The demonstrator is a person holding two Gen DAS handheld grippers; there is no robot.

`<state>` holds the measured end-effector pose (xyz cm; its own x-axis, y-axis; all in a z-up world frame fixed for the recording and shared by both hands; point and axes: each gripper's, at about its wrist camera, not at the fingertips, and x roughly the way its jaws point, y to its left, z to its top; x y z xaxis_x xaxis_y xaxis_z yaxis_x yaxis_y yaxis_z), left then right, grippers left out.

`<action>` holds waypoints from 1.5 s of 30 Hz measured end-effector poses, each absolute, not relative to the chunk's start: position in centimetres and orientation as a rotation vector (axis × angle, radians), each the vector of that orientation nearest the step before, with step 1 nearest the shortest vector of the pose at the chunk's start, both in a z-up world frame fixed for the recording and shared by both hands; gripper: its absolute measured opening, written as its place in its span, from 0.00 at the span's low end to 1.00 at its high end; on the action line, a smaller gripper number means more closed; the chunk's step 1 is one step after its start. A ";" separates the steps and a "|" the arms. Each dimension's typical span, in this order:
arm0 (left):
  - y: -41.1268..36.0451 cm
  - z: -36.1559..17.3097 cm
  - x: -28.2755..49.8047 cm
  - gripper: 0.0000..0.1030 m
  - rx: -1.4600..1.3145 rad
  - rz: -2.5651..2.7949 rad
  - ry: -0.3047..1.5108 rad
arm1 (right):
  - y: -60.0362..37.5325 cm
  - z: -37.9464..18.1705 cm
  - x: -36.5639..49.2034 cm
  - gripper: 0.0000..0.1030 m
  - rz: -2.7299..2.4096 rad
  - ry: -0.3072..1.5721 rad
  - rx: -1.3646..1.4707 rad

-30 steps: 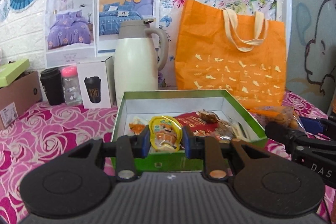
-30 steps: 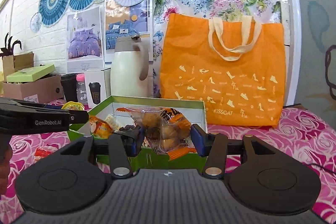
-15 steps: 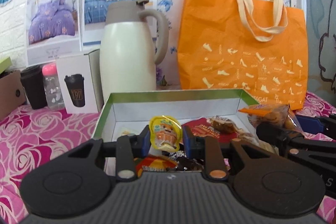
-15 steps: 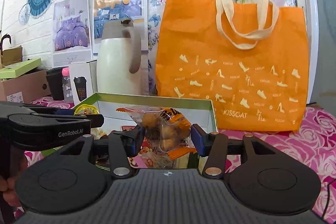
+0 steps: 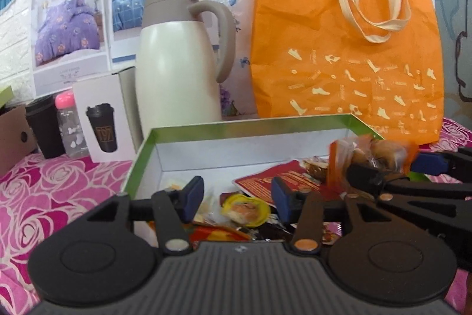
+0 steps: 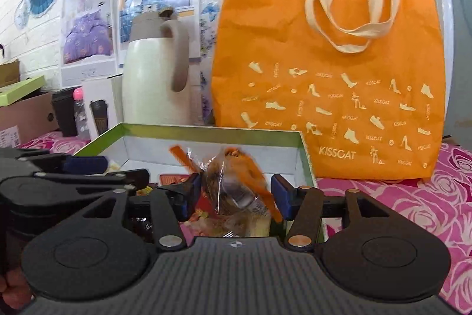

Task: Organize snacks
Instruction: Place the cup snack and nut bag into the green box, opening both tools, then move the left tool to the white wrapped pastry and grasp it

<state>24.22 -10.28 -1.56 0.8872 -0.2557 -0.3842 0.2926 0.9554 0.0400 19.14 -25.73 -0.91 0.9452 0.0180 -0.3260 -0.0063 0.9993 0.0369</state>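
A green-rimmed open box [image 5: 236,124] holds several snack packets, among them a red one [image 5: 283,180]. My left gripper [image 5: 237,201] is open above the box; the small yellow-edged snack [image 5: 244,210] lies loose below it between the fingers. My right gripper [image 6: 237,198] is open over the box's right part [image 6: 303,155]; the clear orange-trimmed bag of round snacks [image 6: 236,185] sits blurred and tilted between its fingers, and whether they touch it is unclear. In the left wrist view the bag [image 5: 374,152] is at the right, by the right gripper's fingers [image 5: 365,171].
Behind the box stand a cream thermos jug [image 5: 180,73], an orange tote bag [image 5: 348,61], a white cup carton [image 5: 100,120], a pink-capped bottle [image 5: 69,123] and a black cup [image 5: 44,129]. A cardboard box [image 6: 26,114] is at the far left. The table has a pink rose cloth [image 5: 59,191].
My left gripper opened and the yellow snack dropped into the box. My right gripper opened wider over the box; the orange bag tilts and blurs. Both grippers moved forward over the box.
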 end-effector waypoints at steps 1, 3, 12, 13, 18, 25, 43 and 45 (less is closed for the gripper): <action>-10.0 -1.4 24.2 0.52 0.097 -0.279 0.384 | -26.0 -0.8 19.2 1.00 0.008 0.334 0.046; -9.2 -1.0 24.0 0.54 0.084 -0.281 0.387 | -26.8 -0.4 18.7 1.00 0.008 0.304 0.095; -0.6 3.2 18.6 0.63 0.051 -0.166 0.323 | -26.3 1.6 13.4 1.00 0.164 0.214 0.249; 0.3 3.4 17.9 0.64 0.050 -0.140 0.322 | -25.9 1.8 12.8 1.00 0.198 0.212 0.259; 4.4 2.4 14.2 0.66 -0.004 -0.061 0.365 | -22.3 1.8 10.5 1.00 0.360 0.280 0.225; 4.1 -1.6 10.7 0.66 -0.032 -0.204 0.489 | -19.4 -1.2 10.6 0.62 0.361 0.440 0.119; 1.3 -5.8 11.2 0.66 -0.049 -0.414 0.630 | -19.2 -4.9 17.1 1.00 0.433 0.701 0.400; 1.3 -5.8 11.7 0.66 -0.066 -0.420 0.636 | -18.8 -4.9 17.1 1.00 0.473 0.691 0.388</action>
<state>11.68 1.35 -5.77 0.7235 -0.4006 -0.5621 0.3607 0.9137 -0.1870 17.07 -18.77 -4.91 0.6734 0.5336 -0.5116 -0.2842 0.8257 0.4873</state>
